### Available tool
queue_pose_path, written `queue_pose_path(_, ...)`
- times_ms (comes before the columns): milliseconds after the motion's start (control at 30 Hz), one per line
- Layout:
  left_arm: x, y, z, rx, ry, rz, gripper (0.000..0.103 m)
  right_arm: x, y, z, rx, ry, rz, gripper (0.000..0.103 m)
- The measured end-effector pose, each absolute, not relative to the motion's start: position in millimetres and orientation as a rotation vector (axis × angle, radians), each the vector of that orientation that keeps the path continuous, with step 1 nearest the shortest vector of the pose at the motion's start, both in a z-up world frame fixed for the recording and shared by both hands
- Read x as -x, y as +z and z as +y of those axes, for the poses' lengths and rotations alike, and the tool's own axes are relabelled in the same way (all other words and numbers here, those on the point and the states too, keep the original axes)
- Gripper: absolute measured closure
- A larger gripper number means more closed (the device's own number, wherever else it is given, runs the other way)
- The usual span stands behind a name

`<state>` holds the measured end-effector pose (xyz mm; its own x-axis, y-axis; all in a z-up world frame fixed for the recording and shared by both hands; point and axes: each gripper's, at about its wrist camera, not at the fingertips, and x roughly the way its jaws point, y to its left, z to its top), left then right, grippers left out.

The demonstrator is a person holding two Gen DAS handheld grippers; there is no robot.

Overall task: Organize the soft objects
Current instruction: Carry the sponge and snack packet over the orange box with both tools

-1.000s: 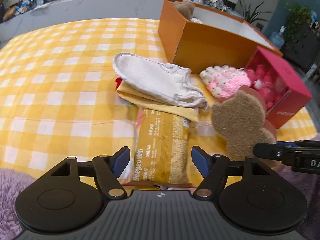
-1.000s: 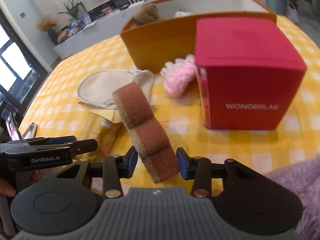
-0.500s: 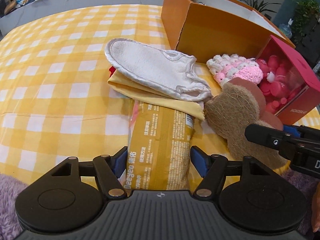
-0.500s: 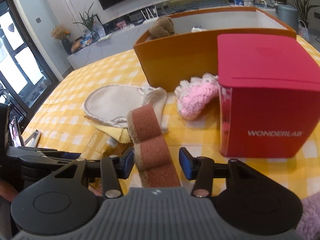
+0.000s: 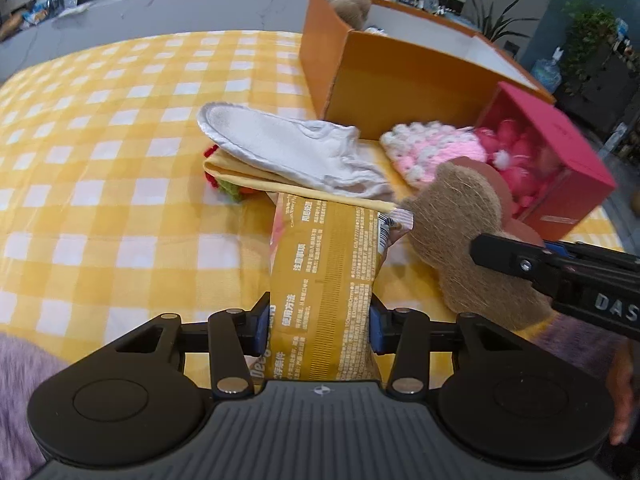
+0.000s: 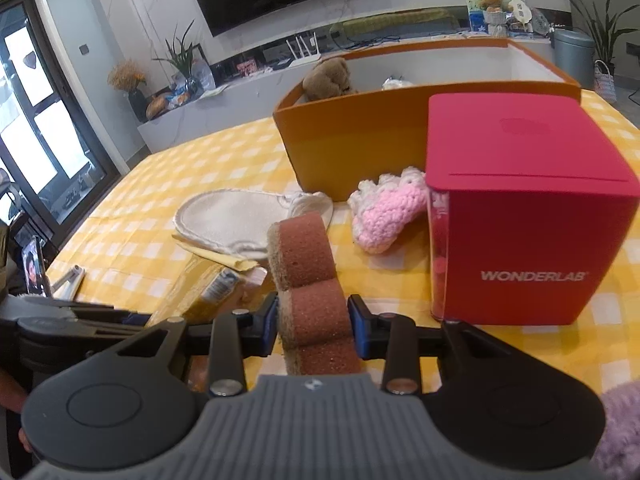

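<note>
A yellow-and-white checked tablecloth [image 5: 120, 160] covers the table, with a TV wall and a grey counter behind.

The left gripper [image 5: 318, 326] has its blue pads pressed against both sides of a yellow packet [image 5: 324, 276], whose far end lies under a yellow cloth [image 5: 256, 174]. The right gripper [image 6: 313, 322] clamps a brown lobed sponge [image 6: 308, 276], which stands up between the fingers; in the left wrist view the sponge [image 5: 460, 232] hangs just right of the packet.

On the yellow cloth lies a white mitt [image 5: 280, 148]. Right of it sits a pink-and-white crocheted piece [image 5: 432, 152], touching the red box [image 6: 520, 216] near the table's right edge. Behind them stands an open orange box [image 5: 400, 80] holding a brown plush toy [image 6: 326, 76].
</note>
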<state>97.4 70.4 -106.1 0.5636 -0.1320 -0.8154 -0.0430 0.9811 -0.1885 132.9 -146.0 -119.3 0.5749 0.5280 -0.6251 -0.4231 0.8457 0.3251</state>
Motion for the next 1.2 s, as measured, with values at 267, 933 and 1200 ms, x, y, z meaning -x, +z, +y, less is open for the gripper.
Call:
queue_pose_path(267, -72, -85, 56, 0.228, -0.082, 0.946, 0.052, -112, -100, -160, -0.163, 0.563, 0.727, 0.067)
queue_pose_path(933, -113, 24, 10, 0.232, -0.125, 0.717, 0.052, -112, -6, -227, -0.283, 0.503, 0.476, 0.068)
queue_pose_path(1200, -184, 58, -8, 0.203, -0.157, 0.651, 0.052, -170, 24, -232, -0.229, 0.485, 0.403, 0.068)
